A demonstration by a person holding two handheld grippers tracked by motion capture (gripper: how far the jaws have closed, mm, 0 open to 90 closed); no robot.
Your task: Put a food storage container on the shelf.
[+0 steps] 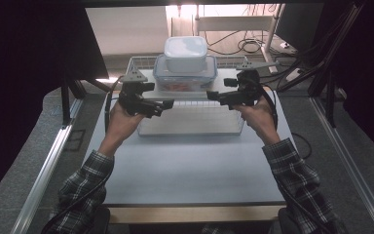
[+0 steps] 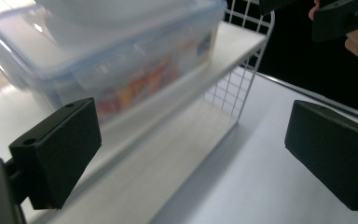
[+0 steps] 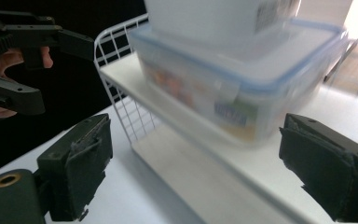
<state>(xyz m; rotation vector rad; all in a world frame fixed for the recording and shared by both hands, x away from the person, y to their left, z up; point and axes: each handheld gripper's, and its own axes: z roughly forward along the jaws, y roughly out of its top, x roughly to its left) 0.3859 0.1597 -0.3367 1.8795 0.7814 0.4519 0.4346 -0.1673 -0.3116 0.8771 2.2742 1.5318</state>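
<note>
White table (image 1: 190, 165), one wire rack (image 1: 190, 122), two stacked containers (image 1: 185, 66), left tool (image 1: 168, 104) and right tool (image 1: 213, 96) open, empty.

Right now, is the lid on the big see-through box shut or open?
Shut. The big see-through box has its blue-edged lid lying flat on top, a side clip folded down, and a smaller white box stacked on it.

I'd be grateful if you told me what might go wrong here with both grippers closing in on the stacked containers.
The smaller white container sits loose on the blue-rimmed container; lifting the lower one unevenly could tip it off. The left gripper and right gripper, both open, flank the white wire rack and might snag its mesh side or nudge it.
</note>
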